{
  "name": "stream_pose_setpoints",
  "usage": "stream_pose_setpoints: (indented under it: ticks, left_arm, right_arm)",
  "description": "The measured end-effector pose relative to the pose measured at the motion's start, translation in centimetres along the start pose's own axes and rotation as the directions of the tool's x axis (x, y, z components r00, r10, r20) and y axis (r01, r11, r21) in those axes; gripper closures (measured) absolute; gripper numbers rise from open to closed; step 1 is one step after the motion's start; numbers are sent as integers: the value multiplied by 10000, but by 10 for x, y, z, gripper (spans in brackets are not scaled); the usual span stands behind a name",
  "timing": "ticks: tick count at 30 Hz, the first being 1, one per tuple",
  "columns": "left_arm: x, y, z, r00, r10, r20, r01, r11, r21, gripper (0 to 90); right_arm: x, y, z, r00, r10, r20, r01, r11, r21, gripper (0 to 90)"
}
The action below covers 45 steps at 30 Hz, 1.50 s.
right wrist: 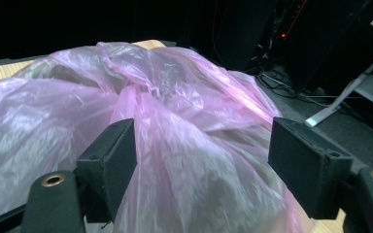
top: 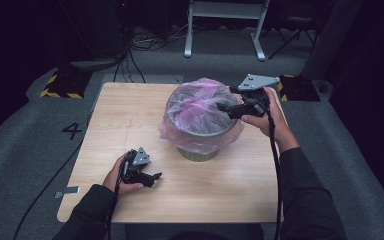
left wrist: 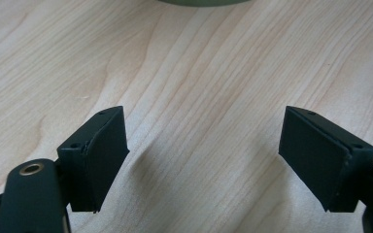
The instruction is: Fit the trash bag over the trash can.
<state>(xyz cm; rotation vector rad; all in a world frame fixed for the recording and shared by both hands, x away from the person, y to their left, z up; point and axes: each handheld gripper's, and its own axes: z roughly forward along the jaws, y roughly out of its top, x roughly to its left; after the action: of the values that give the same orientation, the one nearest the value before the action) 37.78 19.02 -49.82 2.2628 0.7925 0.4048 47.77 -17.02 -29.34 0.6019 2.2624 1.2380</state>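
- A pink plastic bag (top: 198,102) lines a grey-green bin (top: 198,145) that stands upright a little right of the middle of a wooden table (top: 110,120); the film is bunched and crumpled over the mouth, and its skirt drapes down outside the rim.
- In the right gripper view, the bag (right wrist: 175,145) lies straight ahead of and just below the two black jaws, with a raised fold running away from the camera roughly midway between them.
- The right gripper (top: 223,106) hovers at the bin's right rim, pointing left across the mouth; its jaws stand wide apart and hold nothing, and whether they touch the film cannot be told.
- The right gripper (right wrist: 201,160) is much the nearer tool: the bag is directly before it, so a short push forward and down would likely put the fold between the jaws.
- The left gripper (top: 156,176) rests low over the table's near left part, well apart from the bin and aimed to the right.
- Its own view shows the left gripper (left wrist: 204,155) with jaws spread wide over bare wood, gripping nothing, and the bin's base (left wrist: 201,2) at the top edge.
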Motion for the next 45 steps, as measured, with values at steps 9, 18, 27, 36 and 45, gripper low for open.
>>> stream_pose_setpoints:
  ticks: [9, 18, 27, 36, 45]
  left_arm:
    - [8, -5, 2, 9989, -372, 275, 375, 9993, -91, 153]
    - [9, -5, 3, 9981, -487, 384, 492, 9987, -98, 151]
    - [9, -5, 3, 9980, -495, 385, 500, 9987, -98, 151]
    - [9, -5, 3, 9980, -494, 383, 498, 9987, -97, 151]
    - [9, -5, 3, 9980, -498, 387, 502, 9987, -97, 152]
  right_arm:
    - [5, 7, 25, 9984, -261, -507, 292, 9977, 607, 306]
    - [10, 8, 44, 9935, -543, -999, 667, 9899, 1253, 362]
    - [7, 8, 59, 9920, -501, -1162, 736, 9756, 2070, 389]
    - [10, 12, 70, 9864, -891, -1380, 1250, 9523, 2783, 383]
    - [8, 14, 80, 9808, -974, -1689, 1547, 9158, 3706, 292]
